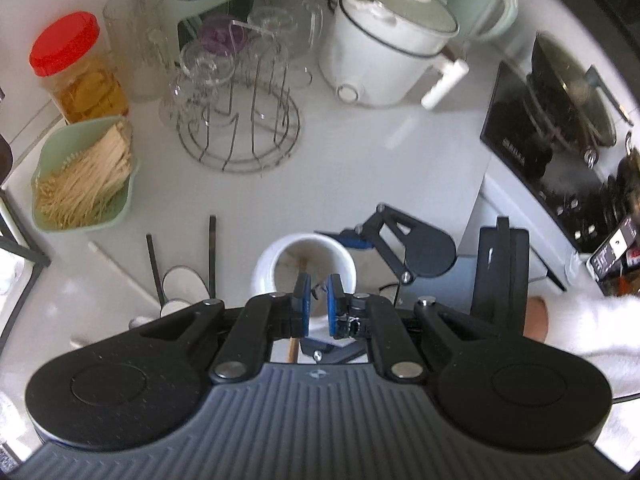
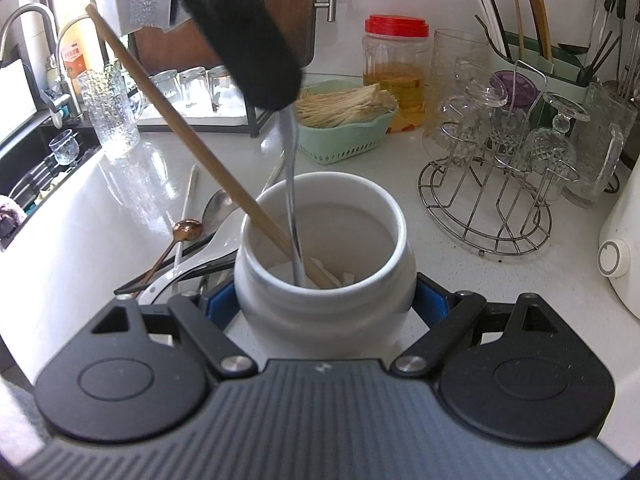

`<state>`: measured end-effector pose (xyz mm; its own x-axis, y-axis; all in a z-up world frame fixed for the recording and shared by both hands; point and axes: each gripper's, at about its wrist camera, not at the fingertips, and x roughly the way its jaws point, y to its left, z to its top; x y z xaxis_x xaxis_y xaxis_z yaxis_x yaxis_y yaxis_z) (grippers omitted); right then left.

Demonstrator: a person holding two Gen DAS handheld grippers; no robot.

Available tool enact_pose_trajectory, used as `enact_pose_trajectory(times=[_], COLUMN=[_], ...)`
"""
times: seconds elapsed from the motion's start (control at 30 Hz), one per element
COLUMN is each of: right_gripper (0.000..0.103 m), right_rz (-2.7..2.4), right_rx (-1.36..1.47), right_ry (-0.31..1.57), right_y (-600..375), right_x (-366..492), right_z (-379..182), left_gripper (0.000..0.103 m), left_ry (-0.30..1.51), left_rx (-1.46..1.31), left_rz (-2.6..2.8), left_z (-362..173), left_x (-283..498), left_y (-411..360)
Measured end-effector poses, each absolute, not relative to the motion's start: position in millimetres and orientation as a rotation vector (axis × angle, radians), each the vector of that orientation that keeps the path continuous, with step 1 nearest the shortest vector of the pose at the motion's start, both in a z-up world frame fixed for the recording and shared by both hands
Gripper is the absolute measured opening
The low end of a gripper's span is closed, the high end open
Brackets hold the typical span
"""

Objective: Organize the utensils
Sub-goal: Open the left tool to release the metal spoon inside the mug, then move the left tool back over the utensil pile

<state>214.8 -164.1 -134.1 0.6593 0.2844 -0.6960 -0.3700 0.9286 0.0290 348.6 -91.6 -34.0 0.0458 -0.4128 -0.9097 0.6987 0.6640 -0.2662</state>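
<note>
A white ceramic jar (image 2: 324, 304) stands on the white counter, and my right gripper (image 2: 326, 300) is shut around its body. A wooden stick (image 2: 188, 142) leans in the jar. My left gripper (image 1: 318, 300) hangs over the jar (image 1: 266, 268), seen in the right wrist view as a black blur (image 2: 244, 36). It is shut on a thin metal utensil (image 2: 291, 184) whose lower end reaches into the jar. Loose utensils lie left of the jar: a copper spoon (image 2: 185, 230), a white ceramic spoon (image 2: 208, 248) and a steel spoon (image 2: 218, 204).
A wire glass rack (image 2: 492, 200) with upturned glasses stands to the right. A green basket of sticks (image 2: 344, 136) and a red-lidded jar (image 2: 394, 68) sit behind. A white cooker (image 1: 388, 40), an induction hob (image 1: 532, 148), a utensil caddy (image 2: 536, 52) and the sink (image 2: 36, 168) surround the counter.
</note>
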Motion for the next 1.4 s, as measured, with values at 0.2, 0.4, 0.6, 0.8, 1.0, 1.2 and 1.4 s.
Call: enact_pose_trajectory(times=[0.2,0.4,0.6,0.8,1.0,1.2,1.4], right_gripper=[0.091,0.091,0.091,0.091,0.091,0.091,0.091], right_rz=[0.366,0.373,0.384,0.39,0.392,0.387,0.375], right_rx=[-0.119,-0.118,-0.122,-0.124,-0.125,-0.121,-0.113], right_ry=[0.758,0.748,0.742,0.739,0.739,0.736,0.732], right_y=[-163,-164,-165,-166,-165,-164,-163], right_x=[213,213,213,215,215,215,215], right_z=[-134,-135,-135,-136,-136,-136,-136], left_gripper=[0.009,0.009,0.01,0.01,0.011,0.02,0.021], left_ry=[1.341,1.38,1.416,1.434,1.4,1.364,1.267], left_rx=[0.328,0.366,0.382,0.365,0.321,0.276,0.169], left_rz=[-0.86,-0.834,-0.811,-0.794,-0.799,-0.782,-0.737], left_z=[-48,-61,-72,-80,-74,-62,-40], left_x=[348,350,351,354,349,349,346], left_y=[-105,-119,-125,-125,-123,-114,-98])
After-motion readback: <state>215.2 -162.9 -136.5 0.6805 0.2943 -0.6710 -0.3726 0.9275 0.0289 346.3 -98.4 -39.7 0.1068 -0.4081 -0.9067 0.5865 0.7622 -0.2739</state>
